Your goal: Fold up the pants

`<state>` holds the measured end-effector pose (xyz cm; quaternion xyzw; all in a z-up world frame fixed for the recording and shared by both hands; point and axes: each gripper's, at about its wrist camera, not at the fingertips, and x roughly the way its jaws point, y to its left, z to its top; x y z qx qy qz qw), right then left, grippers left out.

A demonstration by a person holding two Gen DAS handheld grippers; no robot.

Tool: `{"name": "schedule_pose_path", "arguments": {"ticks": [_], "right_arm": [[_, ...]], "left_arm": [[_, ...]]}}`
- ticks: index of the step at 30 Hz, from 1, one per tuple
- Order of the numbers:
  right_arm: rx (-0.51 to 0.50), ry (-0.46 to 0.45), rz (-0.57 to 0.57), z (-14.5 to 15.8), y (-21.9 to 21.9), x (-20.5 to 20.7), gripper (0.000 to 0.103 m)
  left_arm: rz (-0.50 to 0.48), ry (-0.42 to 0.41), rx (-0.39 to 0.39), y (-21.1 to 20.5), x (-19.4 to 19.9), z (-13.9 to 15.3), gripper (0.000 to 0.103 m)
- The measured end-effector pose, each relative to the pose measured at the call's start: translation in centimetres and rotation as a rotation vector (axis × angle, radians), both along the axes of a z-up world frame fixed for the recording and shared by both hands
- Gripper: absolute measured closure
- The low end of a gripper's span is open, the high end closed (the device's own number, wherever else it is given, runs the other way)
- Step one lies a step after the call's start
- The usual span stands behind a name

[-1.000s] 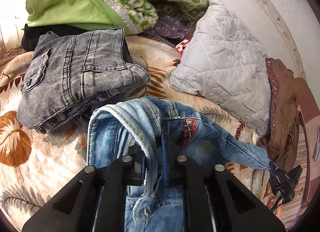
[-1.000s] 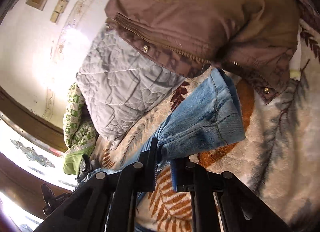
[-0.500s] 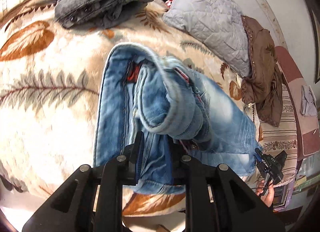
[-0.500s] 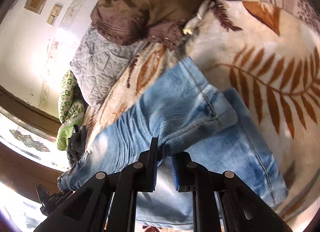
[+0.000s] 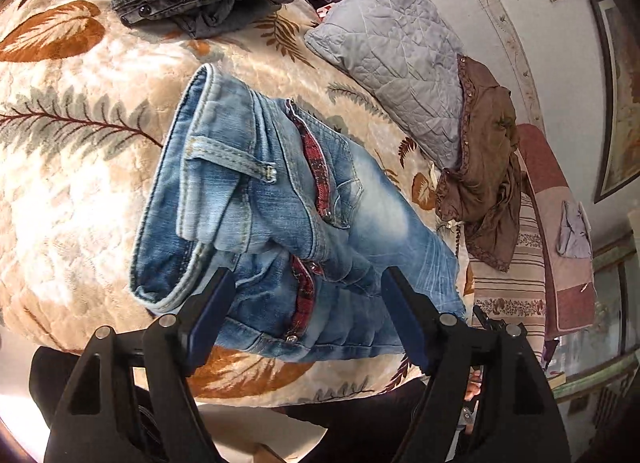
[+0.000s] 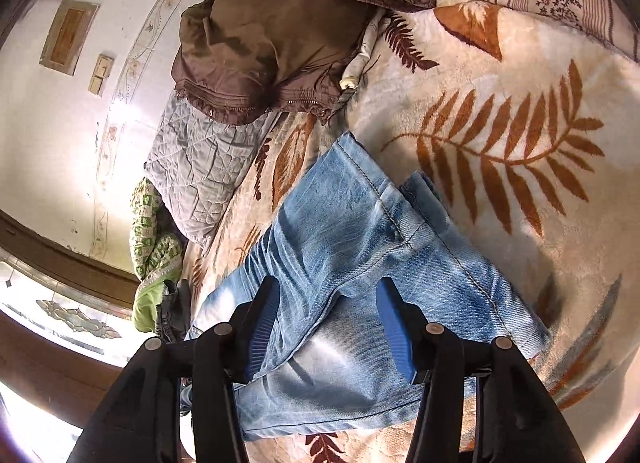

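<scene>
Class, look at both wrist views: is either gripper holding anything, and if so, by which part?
Nothing is held. The left gripper and right gripper are both open above the blue jeans, which lie on the blanket.

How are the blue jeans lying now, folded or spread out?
Folded: the blue jeans lie doubled lengthwise, leg on leg, on the blanket.

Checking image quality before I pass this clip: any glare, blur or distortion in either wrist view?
Left wrist view: sharp and evenly lit, strong fisheye bulge in the blanket around the blue jeans. Right wrist view: window at lower left blown out, a bright patch on the wall; jeans stay sharp.
</scene>
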<state>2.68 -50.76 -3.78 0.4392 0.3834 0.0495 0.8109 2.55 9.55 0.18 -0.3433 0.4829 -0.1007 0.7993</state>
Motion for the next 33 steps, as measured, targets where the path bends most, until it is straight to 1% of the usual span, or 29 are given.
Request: {"name": "schedule_pose_path", "arguments": {"ticks": [3, 6, 7, 8, 9, 10, 11, 13, 15, 16, 17, 18, 19, 20, 22, 23, 24, 25, 26, 27, 28, 29, 30, 31, 33], "right_arm": [[0.045, 0.021, 0.001, -1.0, 0.5, 0.8, 0.05], [0.045, 0.055, 0.004, -1.9, 1.1, 2.6, 0.05], [0.049, 0.057, 0.008, -2.1, 1.1, 3.3, 0.053], [0.046, 0.048, 0.022, -1.9, 1.1, 4.1, 0.061], [0.024, 0.041, 0.032, -1.3, 1.1, 5.0, 0.096], [0.015, 0.02, 0.029, -0.3, 0.9, 5.4, 0.098], [0.032, -0.023, 0.022, 0.9, 0.6, 5.4, 0.098], [0.055, -0.12, 0.036, 3.9, 0.3, 4.6, 0.099], [0.038, -0.21, 0.061, 6.5, 0.2, 2.7, 0.099], [0.023, -0.234, 0.075, 7.1, 0.1, 1.6, 0.099], [0.001, -0.237, 0.083, 7.3, -0.1, 0.5, 0.099], [-0.02, -0.222, 0.088, 6.8, -0.3, -0.6, 0.099], [-0.034, -0.185, 0.091, 5.6, -0.4, -1.4, 0.099], [-0.052, -0.129, 0.085, 4.1, -0.7, -2.1, 0.099], [-0.073, -0.008, 0.083, 0.3, -0.9, -3.2, 0.099], [-0.076, 0.045, 0.075, -1.5, -0.9, -3.6, 0.099], [-0.067, 0.087, 0.07, -3.1, -0.9, -4.0, 0.097], [-0.058, 0.114, 0.06, -4.3, -1.0, -4.5, 0.094], [-0.042, 0.118, 0.047, -4.9, -1.2, -5.0, 0.094], [-0.015, 0.1, 0.035, -4.9, -1.5, -5.6, 0.094], [-0.007, 0.092, 0.025, -4.6, -1.9, -6.2, 0.09], [-0.02, 0.088, 0.015, -4.1, -2.4, -6.7, 0.087], [-0.039, 0.081, 0.002, -3.5, -3.1, -7.2, 0.08], [-0.066, 0.075, -0.018, -2.8, -3.8, -7.7, 0.074], [-0.13, 0.059, -0.071, -1.3, -5.3, -8.4, 0.069]], "left_arm": [[-0.003, 0.036, 0.056, -1.7, 1.9, -1.1, 0.028], [-0.002, 0.089, 0.093, -2.7, 4.2, -2.4, 0.028], [-0.004, 0.103, 0.089, -2.8, 5.0, -2.6, 0.037], [-0.016, 0.099, 0.069, -2.8, 5.7, -2.6, 0.073], [-0.03, 0.104, 0.06, -2.7, 6.4, -2.3, 0.091], [-0.034, 0.104, 0.047, -2.5, 6.7, -1.7, 0.092], [-0.025, 0.078, 0.039, -2.3, 6.6, -0.8, 0.092], [-0.039, -0.005, 0.068, -2.2, 5.4, 2.1, 0.092], [-0.065, -0.076, 0.071, -2.0, 3.4, 4.4, 0.091], [-0.079, -0.099, 0.063, -1.7, 2.2, 5.0, 0.091], [-0.094, -0.11, 0.066, -1.6, 1.2, 5.1, 0.09], [-0.109, -0.106, 0.083, -1.6, 0.3, 4.7, 0.09], [-0.119, -0.083, 0.106, -1.7, -0.4, 3.8, 0.088], [-0.129, -0.044, 0.114, -1.8, -0.9, 2.2, 0.087], [-0.138, 0.073, 0.113, -2.1, -1.0, -1.8, 0.087], [-0.129, 0.134, 0.108, -2.0, -1.1, -3.9, 0.087], [-0.114, 0.175, 0.087, -1.8, -1.3, -5.4, 0.087], [-0.097, 0.182, 0.055, -1.4, -1.5, -6.1, 0.086], [-0.089, 0.175, 0.026, -0.9, -1.8, -6.0, 0.085], [-0.093, 0.175, 0.016, -0.6, -2.0, -5.5, 0.084], [-0.105, 0.166, 0.024, -0.2, -2.4, -4.8, 0.076], [-0.128, 0.146, 0.036, 0.1, -2.9, -4.0, 0.069], [-0.156, 0.127, 0.055, 0.4, -3.5, -3.2, 0.065], [-0.183, 0.107, 0.066, 0.8, -4.2, -2.3, 0.062], [-0.227, 0.052, 0.054, 1.7, -5.6, -0.5, 0.059]]}}
